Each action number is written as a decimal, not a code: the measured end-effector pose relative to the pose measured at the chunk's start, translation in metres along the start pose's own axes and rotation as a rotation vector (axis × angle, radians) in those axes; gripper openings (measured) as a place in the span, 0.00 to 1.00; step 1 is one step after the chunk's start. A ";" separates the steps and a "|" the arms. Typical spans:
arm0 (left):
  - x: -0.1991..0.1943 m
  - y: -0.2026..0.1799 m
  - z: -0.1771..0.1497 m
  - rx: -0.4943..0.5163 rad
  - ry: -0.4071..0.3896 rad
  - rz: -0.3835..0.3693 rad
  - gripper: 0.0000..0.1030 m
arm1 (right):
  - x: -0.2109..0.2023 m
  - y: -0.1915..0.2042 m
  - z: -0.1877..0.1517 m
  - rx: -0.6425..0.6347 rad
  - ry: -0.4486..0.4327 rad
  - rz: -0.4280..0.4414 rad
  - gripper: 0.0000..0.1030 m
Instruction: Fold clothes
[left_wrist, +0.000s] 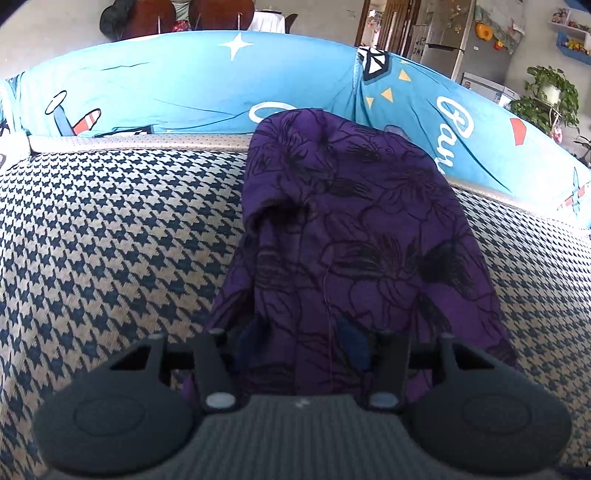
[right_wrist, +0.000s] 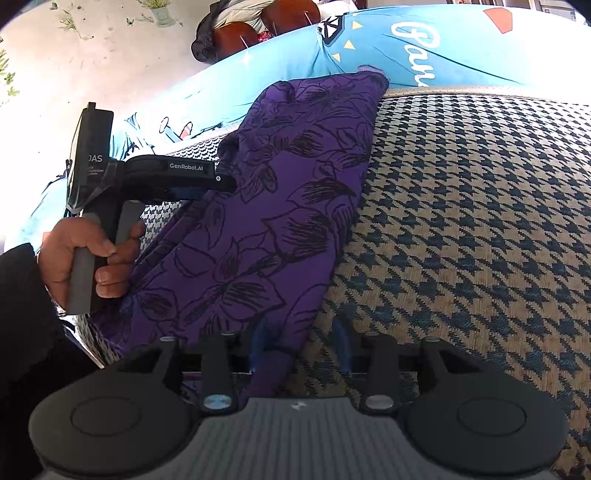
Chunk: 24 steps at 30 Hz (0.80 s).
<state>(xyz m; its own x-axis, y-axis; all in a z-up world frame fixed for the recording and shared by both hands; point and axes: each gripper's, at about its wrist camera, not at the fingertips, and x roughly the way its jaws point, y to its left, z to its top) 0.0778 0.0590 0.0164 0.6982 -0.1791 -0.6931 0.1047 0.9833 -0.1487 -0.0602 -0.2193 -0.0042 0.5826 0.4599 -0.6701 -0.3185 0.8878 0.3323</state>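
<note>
The purple garment (left_wrist: 354, 229) lies in a long folded strip across the houndstooth sofa seat (left_wrist: 110, 240), its far end up against the blue cover (left_wrist: 166, 88). It looks thin, soft and limp, best taken at its near corners. The left gripper (left_wrist: 299, 347) pinches the near hem between its fingers; the right gripper (right_wrist: 301, 347) has fingers spread astride the right edge. Open seat lies either side.
</note>
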 end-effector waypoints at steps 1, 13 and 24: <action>0.000 0.000 0.000 0.000 0.002 -0.001 0.47 | 0.000 0.000 0.000 -0.001 0.000 0.000 0.39; 0.001 -0.006 -0.001 0.029 -0.011 0.058 0.13 | 0.001 0.004 0.000 -0.035 -0.006 -0.008 0.41; -0.019 -0.017 0.003 0.088 -0.110 0.198 0.09 | 0.002 0.006 -0.001 -0.051 -0.014 -0.010 0.43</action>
<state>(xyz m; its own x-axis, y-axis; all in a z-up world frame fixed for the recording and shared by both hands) 0.0654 0.0459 0.0343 0.7835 0.0173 -0.6212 0.0158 0.9987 0.0478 -0.0616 -0.2129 -0.0041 0.5959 0.4516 -0.6640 -0.3500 0.8903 0.2914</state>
